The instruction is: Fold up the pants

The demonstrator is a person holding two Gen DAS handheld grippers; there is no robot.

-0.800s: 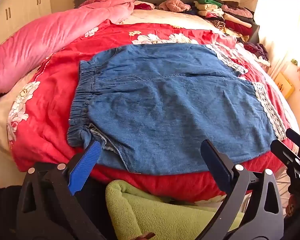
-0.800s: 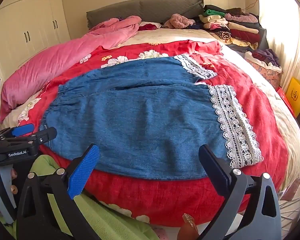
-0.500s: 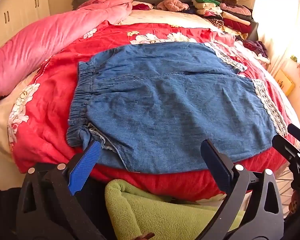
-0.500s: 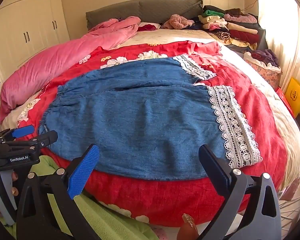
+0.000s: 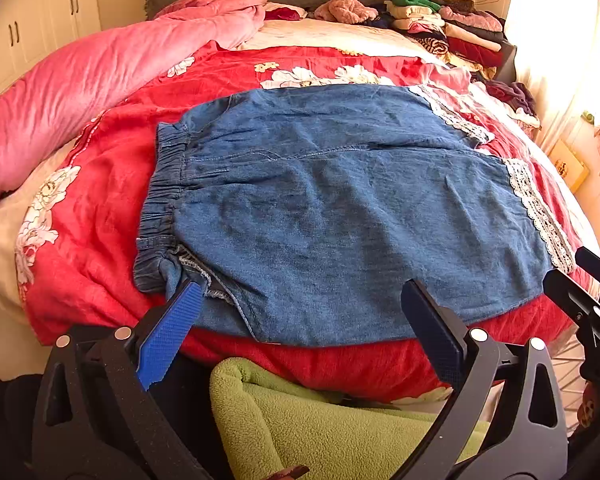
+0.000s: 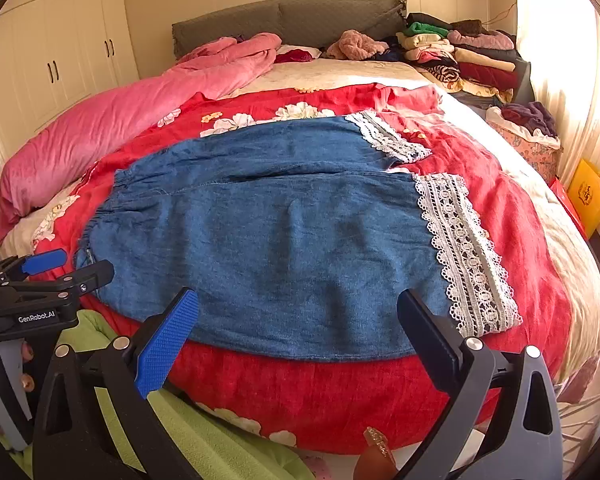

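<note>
Blue denim pants (image 5: 332,208) with white lace hems (image 6: 460,248) lie flat on a red floral bedspread (image 5: 100,184), waistband to the left, legs to the right. They also show in the right wrist view (image 6: 284,232). My left gripper (image 5: 300,300) is open and empty, hovering just short of the near edge by the waistband corner. My right gripper (image 6: 296,312) is open and empty, short of the near edge toward the hem end. Each gripper shows at the edge of the other's view, the left one (image 6: 48,276) and the right one (image 5: 584,284).
A pink quilt (image 5: 80,80) lies along the left of the bed. Stacked folded clothes (image 6: 460,52) sit at the far right by the grey headboard (image 6: 292,20). A green fleece (image 5: 320,420) is below the grippers. White wardrobes (image 6: 48,52) stand at left, a yellow box (image 6: 590,196) at right.
Both grippers have edged slightly forward toward the near edge of the pants. The pants have not moved. Both stay open.
</note>
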